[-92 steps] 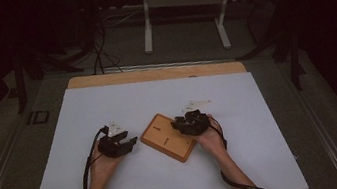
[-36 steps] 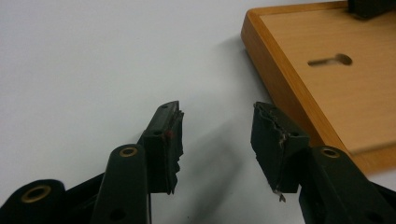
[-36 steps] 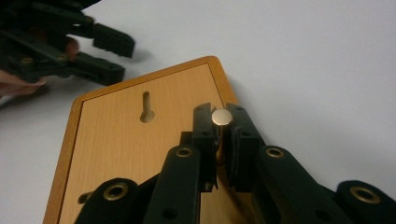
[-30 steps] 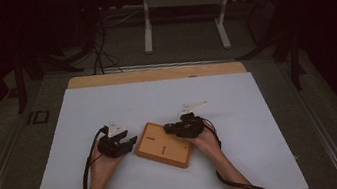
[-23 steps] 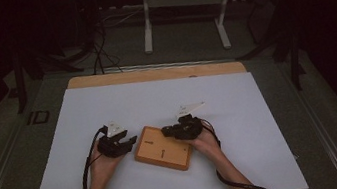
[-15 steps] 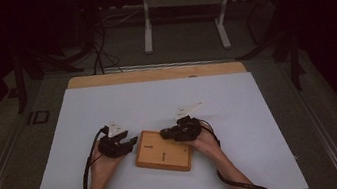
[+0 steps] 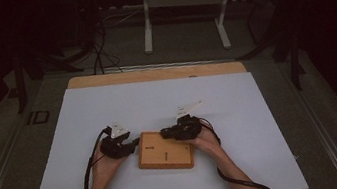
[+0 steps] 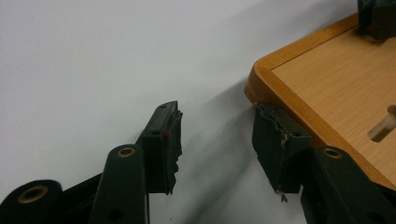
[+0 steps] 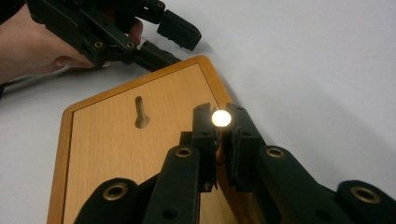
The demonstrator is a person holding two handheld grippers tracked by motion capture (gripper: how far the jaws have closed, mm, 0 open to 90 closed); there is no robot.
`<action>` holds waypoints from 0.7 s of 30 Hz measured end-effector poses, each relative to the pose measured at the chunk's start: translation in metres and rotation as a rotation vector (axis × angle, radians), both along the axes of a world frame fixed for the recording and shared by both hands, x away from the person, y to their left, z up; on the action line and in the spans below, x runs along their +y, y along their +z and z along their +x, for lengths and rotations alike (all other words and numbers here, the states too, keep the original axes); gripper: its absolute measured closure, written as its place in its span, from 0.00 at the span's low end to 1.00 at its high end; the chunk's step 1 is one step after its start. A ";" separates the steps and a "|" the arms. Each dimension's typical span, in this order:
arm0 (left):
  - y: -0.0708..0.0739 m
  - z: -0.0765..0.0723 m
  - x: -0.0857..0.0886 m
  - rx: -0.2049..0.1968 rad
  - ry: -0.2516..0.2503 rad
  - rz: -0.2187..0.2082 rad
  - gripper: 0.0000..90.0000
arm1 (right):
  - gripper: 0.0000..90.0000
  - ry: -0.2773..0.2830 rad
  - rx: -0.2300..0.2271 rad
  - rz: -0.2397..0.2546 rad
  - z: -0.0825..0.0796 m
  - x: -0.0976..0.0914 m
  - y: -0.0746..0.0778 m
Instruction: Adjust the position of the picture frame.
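Both grippers matte black: left gripper (image 7: 116, 147), right gripper (image 7: 180, 129). Brass-ringed screw holes along linkages. Frayed pads on fingers (image 8: 275, 140). Black cables trailing; grey three-cornered plates on top.

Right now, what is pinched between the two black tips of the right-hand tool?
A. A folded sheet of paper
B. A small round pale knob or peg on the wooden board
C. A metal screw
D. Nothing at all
B: in the right gripper view, the right tool has its tips closed on a small pale round-headed peg over the wooden board.
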State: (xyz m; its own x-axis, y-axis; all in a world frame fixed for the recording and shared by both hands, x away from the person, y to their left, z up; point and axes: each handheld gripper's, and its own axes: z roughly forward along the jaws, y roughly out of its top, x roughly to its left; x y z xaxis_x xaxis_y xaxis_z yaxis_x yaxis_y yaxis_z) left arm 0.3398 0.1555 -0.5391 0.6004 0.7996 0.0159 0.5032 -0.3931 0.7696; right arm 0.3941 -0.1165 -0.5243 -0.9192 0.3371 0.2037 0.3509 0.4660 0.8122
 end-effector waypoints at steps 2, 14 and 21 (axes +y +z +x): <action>0.000 0.000 0.000 0.002 -0.003 -0.001 0.57 | 0.93 0.000 0.002 -0.002 0.001 0.000 -0.001; -0.001 0.000 -0.001 0.006 -0.010 0.010 0.57 | 0.92 -0.005 0.006 -0.024 0.002 0.001 -0.006; -0.001 0.000 -0.001 0.006 -0.010 0.009 0.57 | 0.92 0.002 0.013 -0.015 0.003 0.001 -0.007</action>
